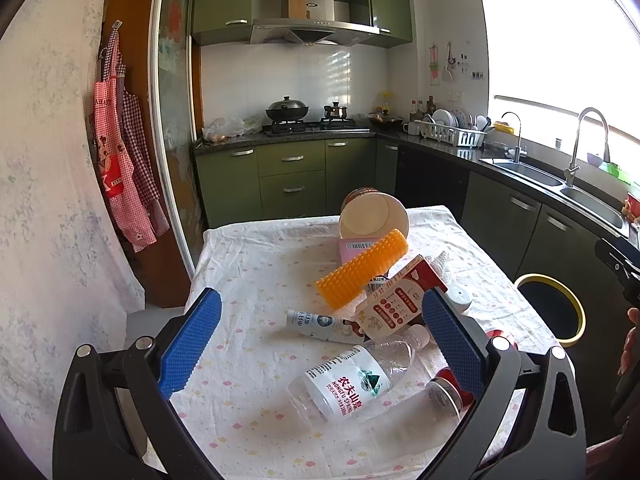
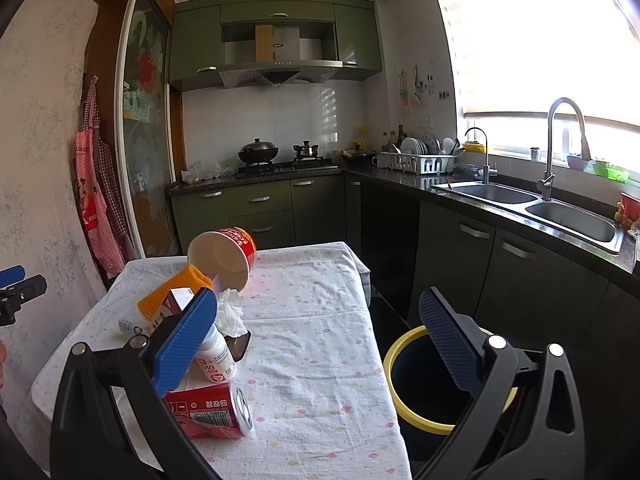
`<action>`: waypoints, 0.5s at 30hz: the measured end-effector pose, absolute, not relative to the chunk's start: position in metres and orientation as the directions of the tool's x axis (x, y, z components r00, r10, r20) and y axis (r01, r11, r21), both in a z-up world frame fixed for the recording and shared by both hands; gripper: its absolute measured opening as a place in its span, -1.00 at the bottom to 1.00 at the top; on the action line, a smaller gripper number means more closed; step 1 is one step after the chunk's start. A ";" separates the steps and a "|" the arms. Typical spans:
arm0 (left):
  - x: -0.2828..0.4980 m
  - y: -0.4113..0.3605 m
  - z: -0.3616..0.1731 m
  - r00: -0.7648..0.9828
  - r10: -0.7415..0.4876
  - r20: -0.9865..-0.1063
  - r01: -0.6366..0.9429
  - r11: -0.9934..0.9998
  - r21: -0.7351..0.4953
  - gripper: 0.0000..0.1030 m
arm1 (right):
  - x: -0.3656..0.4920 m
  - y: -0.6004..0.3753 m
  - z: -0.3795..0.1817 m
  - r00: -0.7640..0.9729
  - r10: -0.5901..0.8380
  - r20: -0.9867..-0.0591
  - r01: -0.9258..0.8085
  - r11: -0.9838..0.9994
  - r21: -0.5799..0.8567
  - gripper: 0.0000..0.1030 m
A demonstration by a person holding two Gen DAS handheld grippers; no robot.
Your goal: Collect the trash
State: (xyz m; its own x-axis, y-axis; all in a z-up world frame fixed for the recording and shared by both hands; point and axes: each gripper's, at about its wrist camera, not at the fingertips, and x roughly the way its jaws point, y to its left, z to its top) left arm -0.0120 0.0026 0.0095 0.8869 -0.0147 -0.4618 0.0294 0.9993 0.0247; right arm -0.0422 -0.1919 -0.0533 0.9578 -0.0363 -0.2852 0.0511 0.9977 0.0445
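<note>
Your left gripper [image 1: 320, 340] stands wide with nothing between its blue pads [image 1: 192, 344]; it hangs over the near half of the table [image 1: 240, 264]. Just past it, at about six o'clock in the left wrist view, a clear water bottle [image 1: 352, 380] lies on its side, with a small red-capped bottle [image 1: 448, 388] at five o'clock, partly behind the right pad. Beyond these the trash piles toward twelve o'clock: a white tube [image 1: 320, 324], a red and white carton [image 1: 400, 304], an orange ridged roller [image 1: 360, 268], a pink box [image 1: 352, 248] and a tipped paper bowl [image 1: 372, 216] near the far edge. From nine o'clock round to seven the cloth is bare up to the left edge, where the table runs close to the wall.

Your right gripper [image 2: 320, 340] is also spread wide and empty. Its left pad [image 2: 188, 340] overlaps the pile, with a red can [image 2: 212, 408] lying at seven o'clock, a white bottle [image 2: 216, 356] just above it and crumpled tissue [image 2: 232, 316] behind. The right half of the cloth is open all the way to the table's right edge. Past that edge, at four o'clock, the yellow-rimmed bin [image 2: 400, 360] stands on the floor close beside the table, between it and the dark cabinets [image 2: 480, 280].
</note>
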 end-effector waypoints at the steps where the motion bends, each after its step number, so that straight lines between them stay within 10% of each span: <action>1: -0.012 0.003 0.009 0.887 -0.015 -0.462 0.029 0.999 0.024 0.93 | -0.042 -0.192 -0.053 0.958 -0.037 -0.285 0.051 0.998 0.045 0.88; 15: -0.011 -0.001 0.006 0.882 -0.025 -0.471 0.044 0.999 0.028 0.93 | -0.040 -0.192 -0.057 0.956 -0.037 -0.290 0.054 0.997 0.049 0.88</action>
